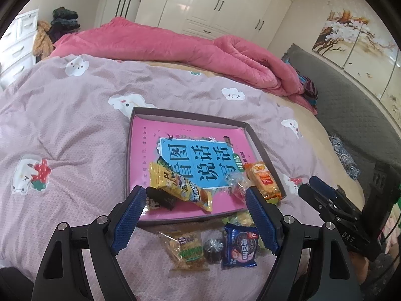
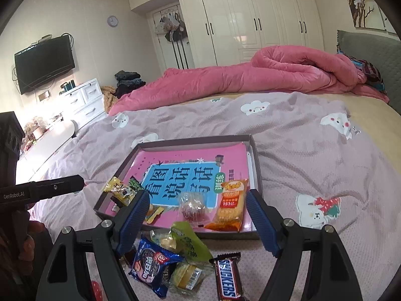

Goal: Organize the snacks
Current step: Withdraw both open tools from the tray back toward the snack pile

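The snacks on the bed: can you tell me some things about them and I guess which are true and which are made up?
1. The orange snack pack lies inside the shallow box. True.
2. The Snickers bar is already in the box. False: it lies on the bedspread, in front of the box.
3. The right hand-held gripper is squeezing a snack. False: its jaws are open and hold nothing.
4. A pink book covers the bottom of the box. True.
5. The blue cookie pack sits on the pink quilt. False: it lies on the bedspread near the left hand-held gripper, which is open too.
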`<state>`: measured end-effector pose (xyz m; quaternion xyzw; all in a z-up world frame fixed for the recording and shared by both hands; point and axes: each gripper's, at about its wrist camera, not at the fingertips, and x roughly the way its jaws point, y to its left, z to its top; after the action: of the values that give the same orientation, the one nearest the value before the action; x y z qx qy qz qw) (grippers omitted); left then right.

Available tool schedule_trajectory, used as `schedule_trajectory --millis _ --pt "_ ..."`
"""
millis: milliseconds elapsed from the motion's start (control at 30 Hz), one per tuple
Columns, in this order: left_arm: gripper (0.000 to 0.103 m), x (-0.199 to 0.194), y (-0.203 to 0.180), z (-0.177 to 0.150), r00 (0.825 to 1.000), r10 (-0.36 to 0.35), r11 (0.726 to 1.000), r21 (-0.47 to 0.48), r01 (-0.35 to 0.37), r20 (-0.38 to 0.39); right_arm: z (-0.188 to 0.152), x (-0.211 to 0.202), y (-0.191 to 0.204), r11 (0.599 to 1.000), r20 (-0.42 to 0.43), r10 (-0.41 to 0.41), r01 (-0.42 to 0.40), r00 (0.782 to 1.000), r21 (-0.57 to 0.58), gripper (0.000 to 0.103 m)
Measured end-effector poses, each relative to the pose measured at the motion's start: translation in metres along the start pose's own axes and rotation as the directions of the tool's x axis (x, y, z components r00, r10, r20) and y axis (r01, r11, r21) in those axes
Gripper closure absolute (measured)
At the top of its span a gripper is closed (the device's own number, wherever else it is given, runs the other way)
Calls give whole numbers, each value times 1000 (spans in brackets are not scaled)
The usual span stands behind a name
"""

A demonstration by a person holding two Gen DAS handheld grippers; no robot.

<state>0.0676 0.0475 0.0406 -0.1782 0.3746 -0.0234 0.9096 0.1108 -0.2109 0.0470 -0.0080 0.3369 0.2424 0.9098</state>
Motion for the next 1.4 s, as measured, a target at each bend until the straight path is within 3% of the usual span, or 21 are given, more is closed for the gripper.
schedule_trajectory --millis 1400 --pt "20 -1 0 -42 989 6 999 41 0 -146 -52 -12 30 996 -166 -74 66 983 -54 24"
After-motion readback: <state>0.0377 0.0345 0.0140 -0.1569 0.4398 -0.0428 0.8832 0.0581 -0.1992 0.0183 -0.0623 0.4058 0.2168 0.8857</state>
